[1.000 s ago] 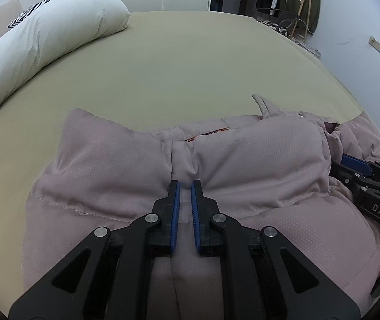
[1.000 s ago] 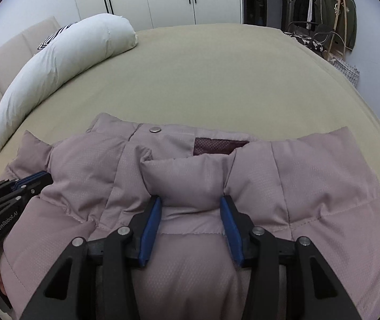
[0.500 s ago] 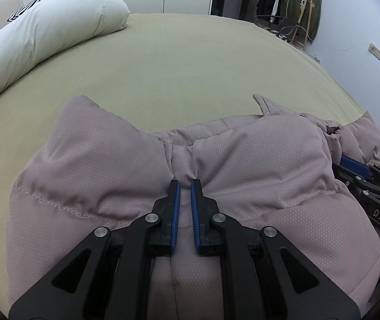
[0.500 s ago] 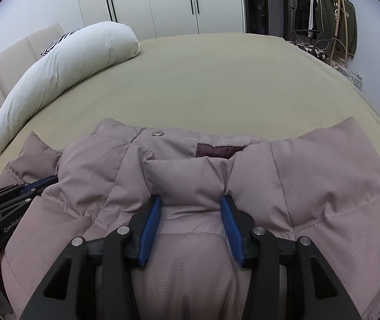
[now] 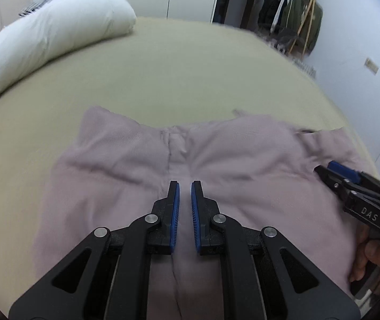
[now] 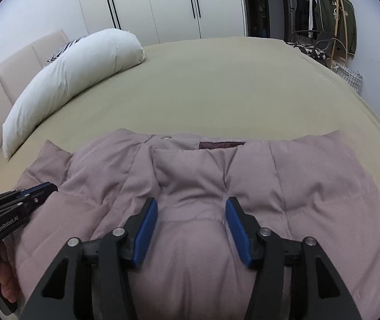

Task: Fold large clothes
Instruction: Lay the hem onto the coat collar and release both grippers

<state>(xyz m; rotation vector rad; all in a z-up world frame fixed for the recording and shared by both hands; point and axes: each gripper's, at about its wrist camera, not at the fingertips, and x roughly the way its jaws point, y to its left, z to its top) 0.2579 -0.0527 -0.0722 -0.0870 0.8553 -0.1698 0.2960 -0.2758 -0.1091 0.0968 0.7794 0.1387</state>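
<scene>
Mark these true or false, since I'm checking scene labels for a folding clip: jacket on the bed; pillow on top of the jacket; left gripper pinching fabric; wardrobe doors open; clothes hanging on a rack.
1. The puffer jacket is on the bed. True.
2. The white pillow lies on the jacket. False: it lies apart from it, further up the bed by the headboard.
3. The left gripper is shut on jacket fabric. True.
4. The wardrobe doors stand open. False: they are closed.
5. Clothes hang on a rack in the far corner. True.
</scene>
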